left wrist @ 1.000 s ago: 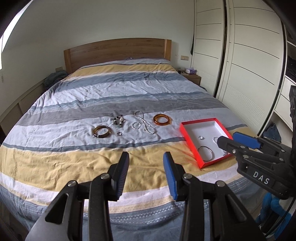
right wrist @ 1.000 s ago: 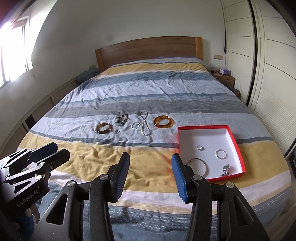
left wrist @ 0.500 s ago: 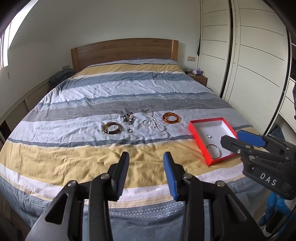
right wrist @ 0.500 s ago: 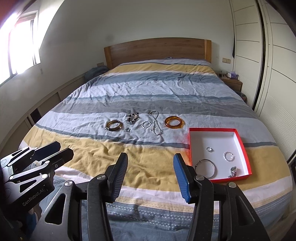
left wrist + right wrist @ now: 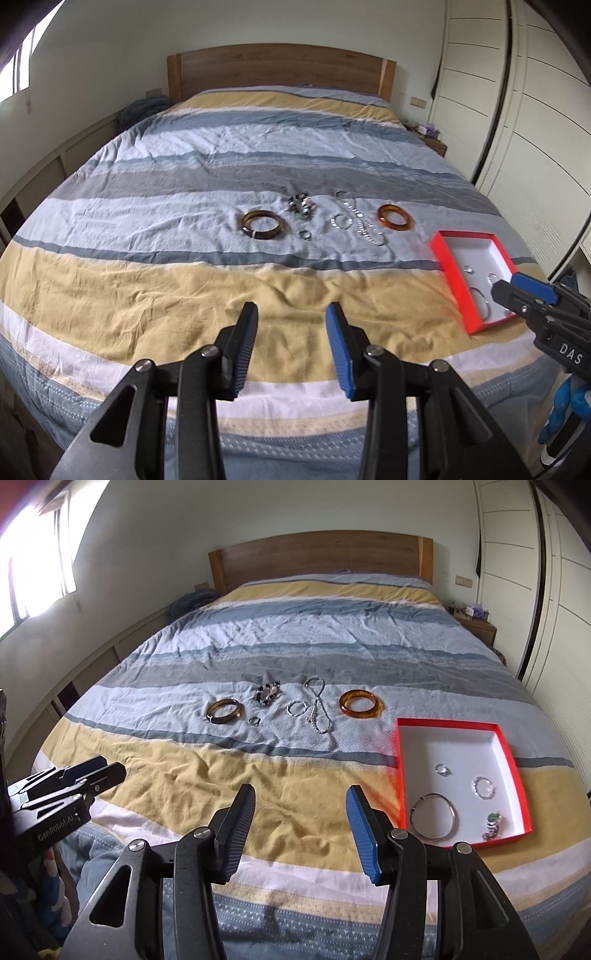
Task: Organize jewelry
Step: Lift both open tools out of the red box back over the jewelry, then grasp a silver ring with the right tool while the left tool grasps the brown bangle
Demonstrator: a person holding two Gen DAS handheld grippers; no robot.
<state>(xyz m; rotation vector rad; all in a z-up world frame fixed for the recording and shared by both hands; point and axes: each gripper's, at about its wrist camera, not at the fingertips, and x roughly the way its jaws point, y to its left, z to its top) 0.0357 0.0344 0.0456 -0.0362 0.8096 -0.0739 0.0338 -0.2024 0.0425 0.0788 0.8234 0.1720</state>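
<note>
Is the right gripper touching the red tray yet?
Apart. The right wrist view shows the right gripper open over yellow bedding, with bare cover between its blue finger and the red tray.

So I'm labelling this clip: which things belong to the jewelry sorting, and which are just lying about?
Job:
red tray
amber bangle
dark bangle
chain necklace
beaded bracelet
small ring

Lying about:
striped duvet
nightstand
wardrobe
</note>
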